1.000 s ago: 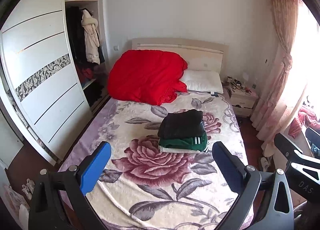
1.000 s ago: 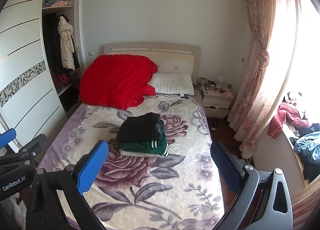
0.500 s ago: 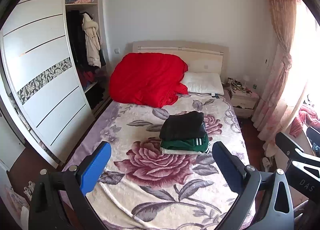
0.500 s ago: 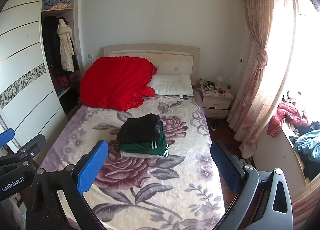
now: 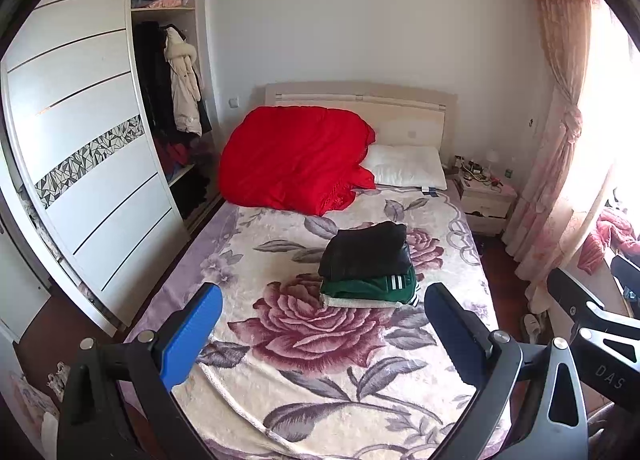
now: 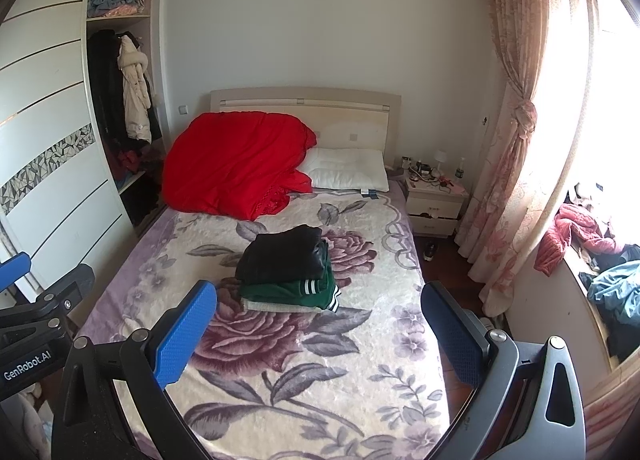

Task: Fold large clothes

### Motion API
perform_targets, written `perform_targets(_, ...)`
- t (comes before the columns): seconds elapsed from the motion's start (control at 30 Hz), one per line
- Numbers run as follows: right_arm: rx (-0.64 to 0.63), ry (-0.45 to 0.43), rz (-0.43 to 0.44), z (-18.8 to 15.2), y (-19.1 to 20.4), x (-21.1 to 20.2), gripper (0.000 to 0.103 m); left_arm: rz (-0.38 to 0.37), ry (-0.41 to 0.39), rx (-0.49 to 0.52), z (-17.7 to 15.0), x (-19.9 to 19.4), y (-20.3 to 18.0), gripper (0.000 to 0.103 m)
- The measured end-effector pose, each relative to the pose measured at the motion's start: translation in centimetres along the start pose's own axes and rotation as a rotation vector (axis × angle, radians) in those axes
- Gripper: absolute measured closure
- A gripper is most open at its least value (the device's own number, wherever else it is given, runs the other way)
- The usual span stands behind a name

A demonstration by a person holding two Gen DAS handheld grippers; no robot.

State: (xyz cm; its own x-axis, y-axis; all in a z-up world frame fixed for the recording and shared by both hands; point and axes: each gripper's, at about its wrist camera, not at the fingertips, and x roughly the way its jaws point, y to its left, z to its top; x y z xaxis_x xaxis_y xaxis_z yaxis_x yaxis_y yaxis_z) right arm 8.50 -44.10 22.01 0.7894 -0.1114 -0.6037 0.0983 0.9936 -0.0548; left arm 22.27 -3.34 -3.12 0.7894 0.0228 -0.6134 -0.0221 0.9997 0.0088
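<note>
A stack of folded clothes (image 5: 368, 264) lies mid-bed: a black garment (image 6: 286, 256) on top, a green one with white stripes (image 6: 296, 292) under it, a pale one at the bottom. It rests on the floral blanket (image 5: 320, 372) (image 6: 312, 376). My left gripper (image 5: 320, 324) is open and empty, held back above the foot of the bed. My right gripper (image 6: 318, 320) is open and empty too, beside it to the right. Unfolded clothes (image 6: 592, 236) are heaped on the window ledge at the right.
A red quilt (image 5: 292, 164) and a white pillow (image 5: 406, 170) lie at the headboard. A wardrobe (image 5: 80, 164) with hanging coats stands left of the bed. A nightstand (image 6: 436, 200) and pink curtains (image 6: 516, 140) are on the right.
Both grippers have drawn slightly back and tilted up, so the bed and stack sit a little lower in view. Jaws stay open.
</note>
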Motion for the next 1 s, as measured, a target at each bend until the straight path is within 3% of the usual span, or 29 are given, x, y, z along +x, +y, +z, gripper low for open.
perform_targets(1.0, 0.014, -0.006, -0.008, 0.0, 0.9, -1.4, 0.0, 0.013, -0.022, 0.007, 0.2, -0.8, 0.8, 0.0)
